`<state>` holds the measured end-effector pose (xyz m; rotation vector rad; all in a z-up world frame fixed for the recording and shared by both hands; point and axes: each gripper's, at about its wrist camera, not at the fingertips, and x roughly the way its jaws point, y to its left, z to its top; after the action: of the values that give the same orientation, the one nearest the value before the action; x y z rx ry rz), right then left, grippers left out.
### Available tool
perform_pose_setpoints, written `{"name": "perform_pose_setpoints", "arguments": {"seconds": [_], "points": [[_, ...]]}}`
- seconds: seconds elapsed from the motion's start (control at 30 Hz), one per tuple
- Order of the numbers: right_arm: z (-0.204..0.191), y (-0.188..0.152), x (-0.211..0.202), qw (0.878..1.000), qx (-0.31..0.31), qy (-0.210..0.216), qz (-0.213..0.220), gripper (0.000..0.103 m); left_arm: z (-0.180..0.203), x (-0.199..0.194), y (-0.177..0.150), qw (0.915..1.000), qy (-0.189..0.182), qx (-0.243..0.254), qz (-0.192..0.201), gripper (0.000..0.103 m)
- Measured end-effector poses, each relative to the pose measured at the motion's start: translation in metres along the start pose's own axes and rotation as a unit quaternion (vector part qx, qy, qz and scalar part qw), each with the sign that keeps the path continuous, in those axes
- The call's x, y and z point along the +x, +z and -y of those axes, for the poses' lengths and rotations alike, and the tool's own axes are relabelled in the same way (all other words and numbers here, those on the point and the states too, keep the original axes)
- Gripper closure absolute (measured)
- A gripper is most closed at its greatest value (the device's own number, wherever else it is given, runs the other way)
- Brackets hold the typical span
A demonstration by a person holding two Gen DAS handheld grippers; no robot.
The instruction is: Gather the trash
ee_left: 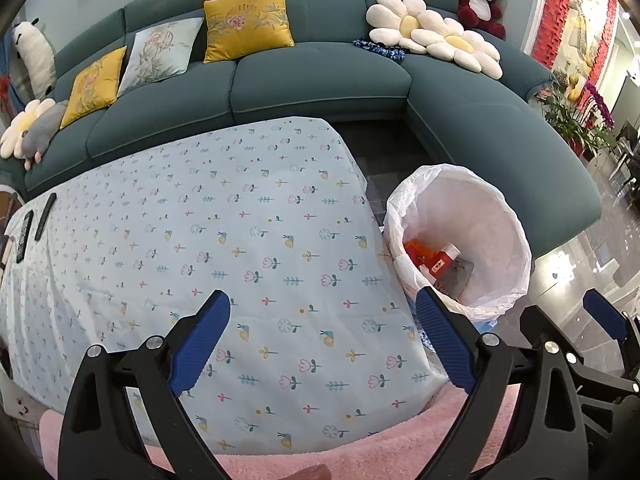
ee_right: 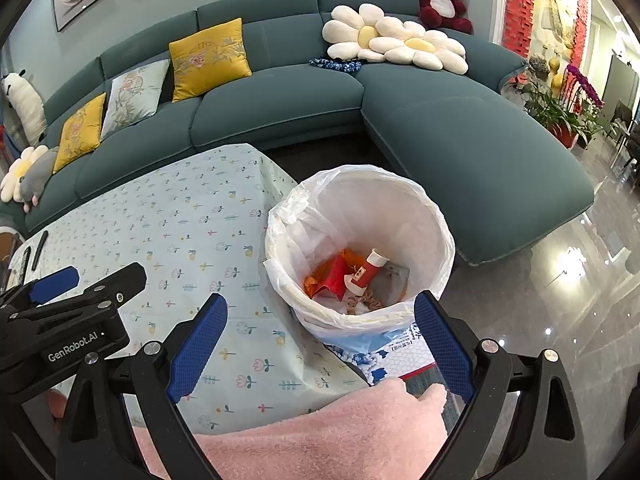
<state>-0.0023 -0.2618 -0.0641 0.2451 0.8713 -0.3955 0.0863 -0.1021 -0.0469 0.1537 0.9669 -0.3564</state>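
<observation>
Although both tools are empty, the trash [ee_right: 352,276] already lies at the bottom of the lined bin [ee_right: 360,240], which stands on the floor off the worktop [ee_left: 208,240] corner, at about 3 o'clock from the worktop centre in the left wrist view. Left hand-held gripper [ee_left: 322,340]: jaws spread wide, holding nothing, above the floral cloth. Right hand-held gripper [ee_right: 320,340]: jaws likewise wide and empty, poised at the bin's 6 o'clock rim. Contents: a crumpled orange-red wrapper [ee_right: 328,276], a small red-and-white tube or carton [ee_right: 366,270], pale scraps at 6 o'clock and a grey sheet at 3 o'clock. Handling, as judged: all pieces look light; the wrapper is soft and would crush, so pinch a raised fold; the tube seems stiffer and may roll, so grip across its middle. Thin white liner film [ee_right: 288,232] looks slippery and easily torn; if lifted, gather it at the rim. Two dark remotes [ee_left: 34,224] lie at the worktop's 9 o'clock edge.
</observation>
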Motion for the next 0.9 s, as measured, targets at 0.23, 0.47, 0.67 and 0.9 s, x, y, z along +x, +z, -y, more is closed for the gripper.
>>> {"name": "perform_pose_setpoints", "arguments": {"seconds": [0.23, 0.47, 0.67, 0.9], "points": [[0.003, -0.002, 0.001, 1.000, 0.000, -0.008, -0.001, 0.012, 0.001, 0.003, -0.002, 0.9999, 0.006, -0.001, -0.009, 0.013], [0.008, -0.002, 0.004, 1.000, 0.001, -0.010, -0.005, 0.012, 0.004, 0.005, -0.004, 0.9998, 0.013, 0.007, -0.012, 0.013], [0.009, -0.005, 0.008, 1.000, 0.002, -0.011, -0.010, 0.012, 0.005, 0.005, -0.007, 0.9998, 0.016, 0.003, -0.012, 0.013], [0.012, -0.007, 0.010, 1.000, 0.003, -0.012, -0.014, 0.012, 0.004, 0.009, -0.008, 0.9996, 0.022, 0.004, -0.017, 0.014]]}}
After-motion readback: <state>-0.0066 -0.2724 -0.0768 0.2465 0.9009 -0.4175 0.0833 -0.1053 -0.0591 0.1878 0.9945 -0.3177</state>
